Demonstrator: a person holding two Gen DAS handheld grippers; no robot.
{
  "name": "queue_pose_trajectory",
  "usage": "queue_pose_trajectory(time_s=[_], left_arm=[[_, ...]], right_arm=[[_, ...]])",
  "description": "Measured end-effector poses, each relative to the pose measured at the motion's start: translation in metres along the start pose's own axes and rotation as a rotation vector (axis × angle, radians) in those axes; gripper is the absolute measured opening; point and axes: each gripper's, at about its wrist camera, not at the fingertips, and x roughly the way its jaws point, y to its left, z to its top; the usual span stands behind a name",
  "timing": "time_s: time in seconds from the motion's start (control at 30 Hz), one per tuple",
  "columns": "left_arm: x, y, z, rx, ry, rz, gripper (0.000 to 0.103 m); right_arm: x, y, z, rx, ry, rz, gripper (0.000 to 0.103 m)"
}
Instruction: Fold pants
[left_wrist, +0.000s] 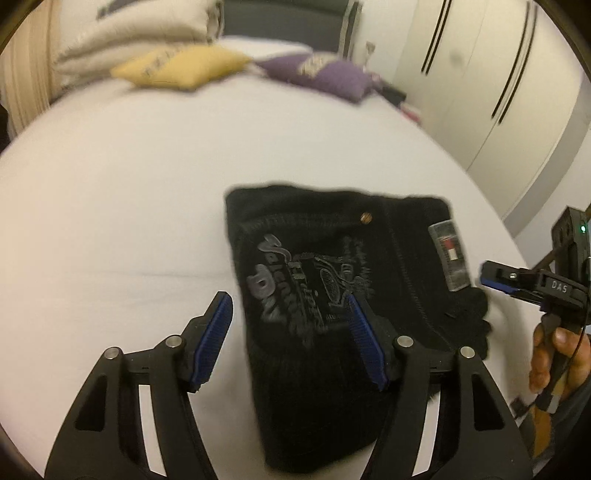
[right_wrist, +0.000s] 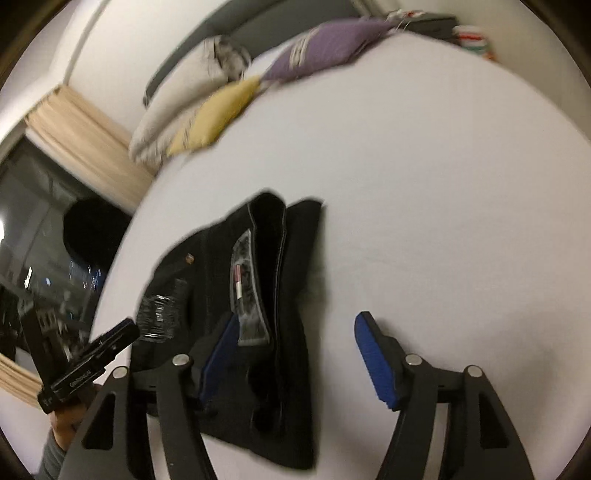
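Note:
The black pants (left_wrist: 317, 387) lie folded into a compact rectangle on the white bed sheet (left_wrist: 129, 221), grey print and a label facing up. My left gripper (left_wrist: 287, 297) hovers open over the bundle's near left edge, one blue pad above the fabric and the other above the sheet. In the right wrist view the pants (right_wrist: 207, 280) show stacked layers and the label. My right gripper (right_wrist: 298, 316) stands open at their right edge, its left pad over the cloth and its right pad over bare sheet (right_wrist: 443, 221). Neither grips anything. The right gripper (left_wrist: 495, 277) also shows beside the bundle.
A yellow pillow (left_wrist: 184, 68), a purple pillow (left_wrist: 328, 75) and a beige cushion (left_wrist: 129, 29) lie at the head of the bed. White wardrobe doors (left_wrist: 498, 92) stand on the right. A dark window (right_wrist: 37, 240) and beige curtain (right_wrist: 85, 140) are on the left. A hand (left_wrist: 554, 354) holds the right gripper's handle.

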Motion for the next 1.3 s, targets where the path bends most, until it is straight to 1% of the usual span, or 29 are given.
queue_pose_trajectory(time_s=[0.07,0.13,0.17,0.2,0.23,0.27,0.3,0.33,0.4,0.47,0.53,0.6,0.63,0.67,0.7,0.77,0.83,0.9,0.97,1.17,1.3], left_arm=[[-0.036,-0.009,-0.011,0.04,-0.092,0.038,0.069],[-0.078,-0.025,-0.023,0.087,-0.188,0.101,0.075],[-0.093,-0.032,-0.019,0.103,-0.224,0.133,0.087],[-0.114,-0.04,-0.023,0.117,-0.272,0.171,0.101],[-0.136,-0.048,-0.027,0.126,-0.322,0.197,0.103],[-0.155,-0.049,-0.03,0.13,-0.36,0.214,0.103],[-0.179,-0.056,-0.035,0.136,-0.409,0.245,0.103],[-0.202,-0.061,-0.042,0.146,-0.447,0.278,0.103],[-0.243,-0.078,-0.055,0.16,-0.518,0.337,0.103],[-0.278,-0.086,-0.068,0.152,-0.563,0.329,0.103],[-0.31,-0.091,-0.083,0.133,-0.594,0.253,0.103],[-0.329,-0.09,-0.089,0.123,-0.583,0.214,0.103],[-0.335,-0.091,-0.089,0.114,-0.568,0.211,0.103],[-0.338,-0.087,-0.088,0.089,-0.536,0.2,0.103],[-0.343,-0.084,-0.088,0.061,-0.514,0.19,0.103],[-0.349,-0.079,-0.09,0.015,-0.488,0.19,0.103],[-0.348,-0.076,-0.092,-0.003,-0.453,0.196,0.103],[-0.343,-0.079,-0.094,0.004,-0.416,0.249,0.103],[-0.332,-0.078,-0.093,0.002,-0.379,0.269,0.103],[-0.301,-0.077,-0.095,-0.027,-0.27,0.279,0.103],[-0.278,-0.072,-0.093,-0.048,-0.214,0.262,0.103]], right_arm=[[-0.033,0.004,-0.011,-0.004,-0.077,-0.075,0.074],[-0.063,0.017,-0.023,-0.044,-0.153,-0.141,0.074],[-0.081,0.029,-0.029,-0.084,-0.203,-0.182,0.074],[-0.097,0.041,-0.036,-0.123,-0.248,-0.209,0.077],[-0.116,0.056,-0.046,-0.167,-0.3,-0.232,0.085],[-0.133,0.074,-0.053,-0.216,-0.366,-0.257,0.09],[-0.146,0.09,-0.058,-0.249,-0.418,-0.273,0.1],[-0.165,0.11,-0.071,-0.293,-0.489,-0.291,0.103],[-0.191,0.139,-0.091,-0.362,-0.592,-0.312,0.103],[-0.209,0.168,-0.102,-0.419,-0.643,-0.315,0.103],[-0.225,0.187,-0.106,-0.449,-0.636,-0.289,0.103],[-0.237,0.2,-0.11,-0.441,-0.615,-0.291,0.103],[-0.241,0.205,-0.112,-0.432,-0.601,-0.3,0.103],[-0.252,0.209,-0.122,-0.426,-0.594,-0.308,0.103],[-0.255,0.212,-0.124,-0.419,-0.587,-0.318,0.103],[-0.259,0.218,-0.128,-0.41,-0.572,-0.326,0.103],[-0.261,0.223,-0.13,-0.405,-0.557,-0.326,0.103],[-0.261,0.229,-0.135,-0.404,-0.543,-0.324,0.103],[-0.258,0.233,-0.137,-0.402,-0.527,-0.342,0.103],[-0.244,0.229,-0.137,-0.365,-0.45,-0.357,0.103],[-0.235,0.227,-0.138,-0.35,-0.419,-0.364,0.103]])
